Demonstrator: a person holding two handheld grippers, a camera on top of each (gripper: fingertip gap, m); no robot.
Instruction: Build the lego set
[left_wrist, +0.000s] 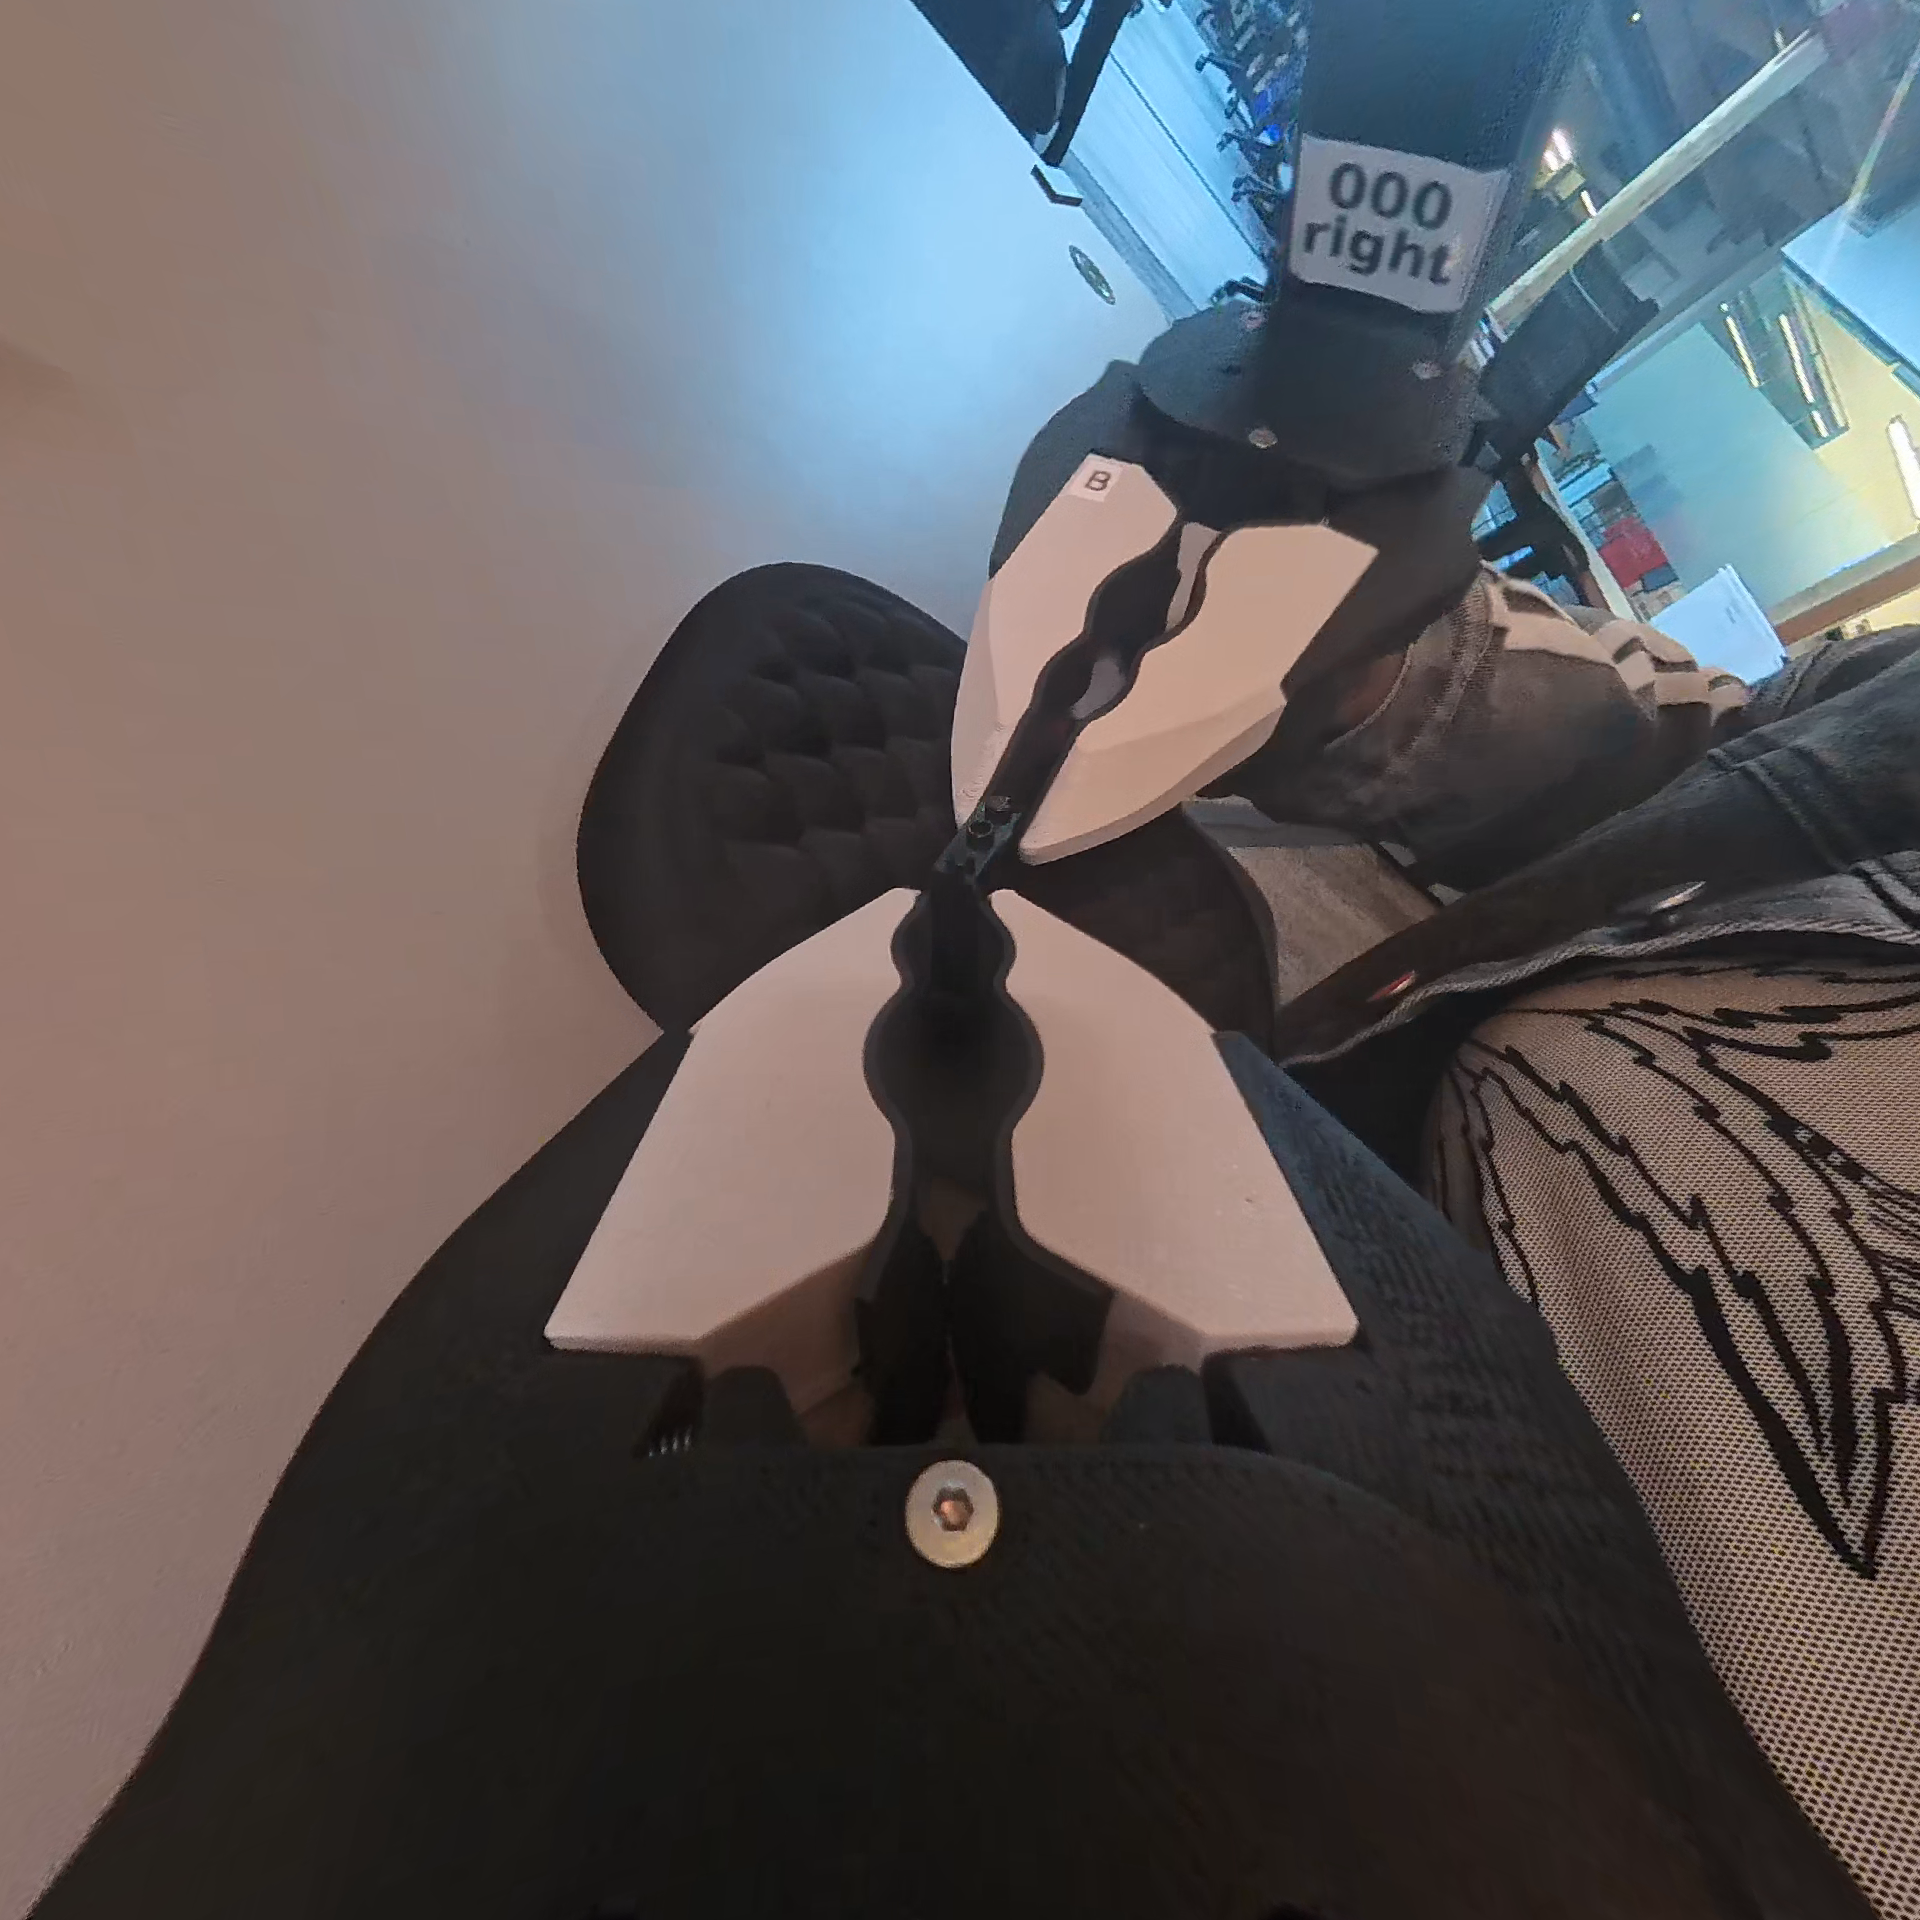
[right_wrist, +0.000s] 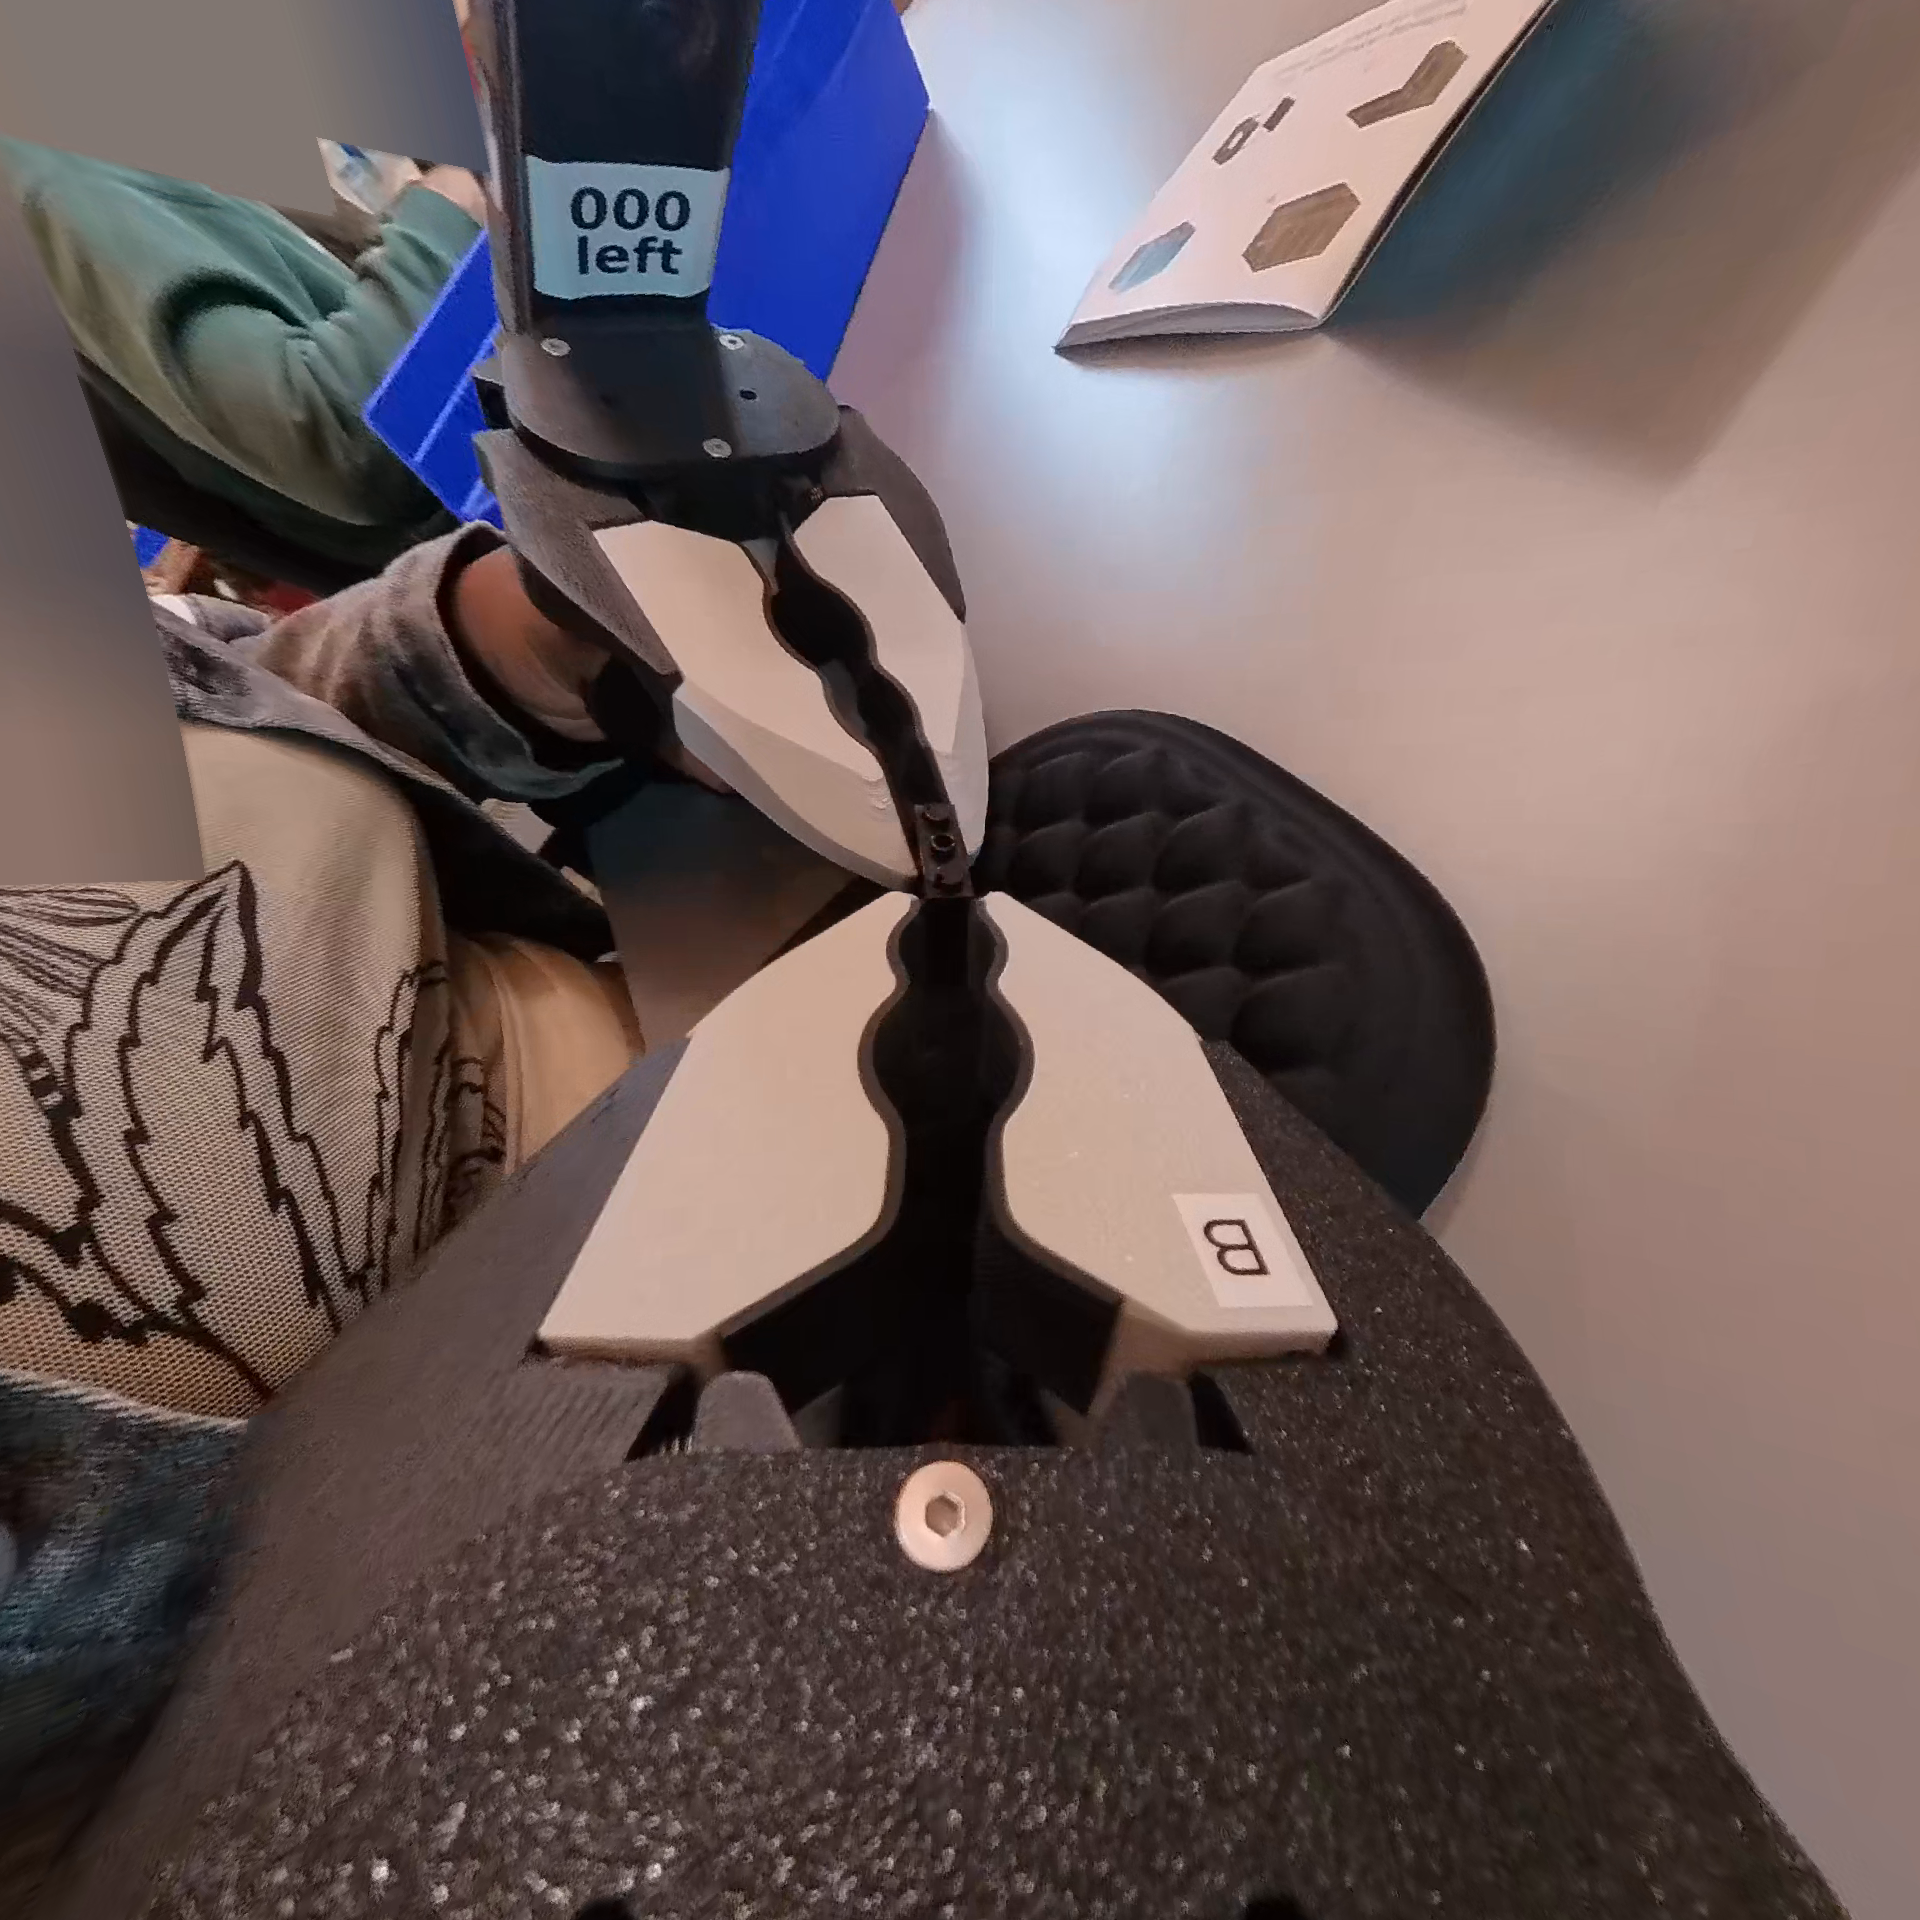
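Note:
A small black lego piece (left_wrist: 977, 844) with studs hangs in the air between the tips of both grippers. In the left wrist view, my left gripper (left_wrist: 961, 899) is shut on its near end. My right gripper (left_wrist: 1000, 833) comes down from the upper right and is shut on its far end. The right wrist view shows the same from the other side: the right gripper (right_wrist: 940, 902) below, the left gripper (right_wrist: 938, 868) above, and the black piece (right_wrist: 941, 831) pinched between them. I cannot tell whether it is one piece or two joined.
A black quilted oval pad (left_wrist: 790, 748) lies on the white table (left_wrist: 312, 623) just behind the grippers; it also shows in the right wrist view (right_wrist: 1226, 935). An instruction booklet (right_wrist: 1299, 177) lies at the back, beside a blue bin (right_wrist: 821, 156). The person's patterned shirt (left_wrist: 1662, 1299) is close by. Less than 4 cm separates the two grippers' tips.

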